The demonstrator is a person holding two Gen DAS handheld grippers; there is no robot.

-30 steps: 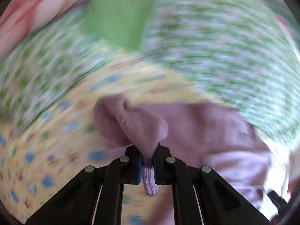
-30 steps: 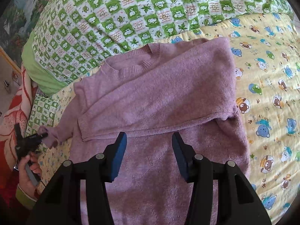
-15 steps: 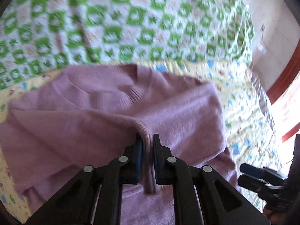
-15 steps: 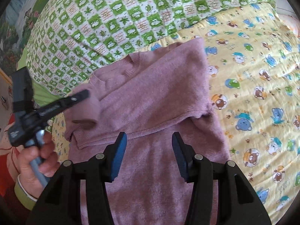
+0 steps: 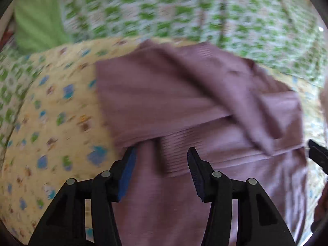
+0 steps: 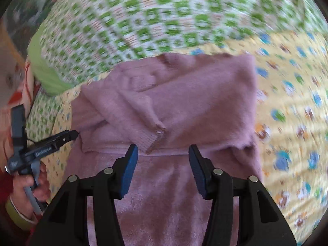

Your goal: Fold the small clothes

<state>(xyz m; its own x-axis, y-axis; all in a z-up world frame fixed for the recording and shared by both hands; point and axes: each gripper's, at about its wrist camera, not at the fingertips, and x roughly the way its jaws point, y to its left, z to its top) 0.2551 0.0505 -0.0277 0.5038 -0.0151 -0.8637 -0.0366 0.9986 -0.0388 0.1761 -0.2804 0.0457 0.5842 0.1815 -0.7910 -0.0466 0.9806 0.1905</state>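
Note:
A small mauve knit sweater [image 6: 184, 106] lies on a yellow animal-print blanket [image 6: 293, 110], both sleeves folded across its chest. The left sleeve's cuff [image 6: 155, 137] rests near the middle, just ahead of my right gripper [image 6: 161, 155]. My right gripper is open and empty above the sweater's lower body. My left gripper [image 5: 162, 155] is open and empty over the sweater [image 5: 184, 106] near its left edge. It also shows in the right wrist view [image 6: 69, 136], held in a hand at the sweater's left side.
A green-and-white checked quilt [image 6: 143, 20] covers the bed behind the sweater, with a plain green pillow edge [image 6: 45, 75] at the left. The yellow blanket [image 5: 51, 123] spreads left and right of the sweater. Both views are motion-blurred.
My left gripper carried the sleeve across the sweater's chest, opened and let it go, then drew back to the left side. My right gripper stayed open and moved slightly closer.

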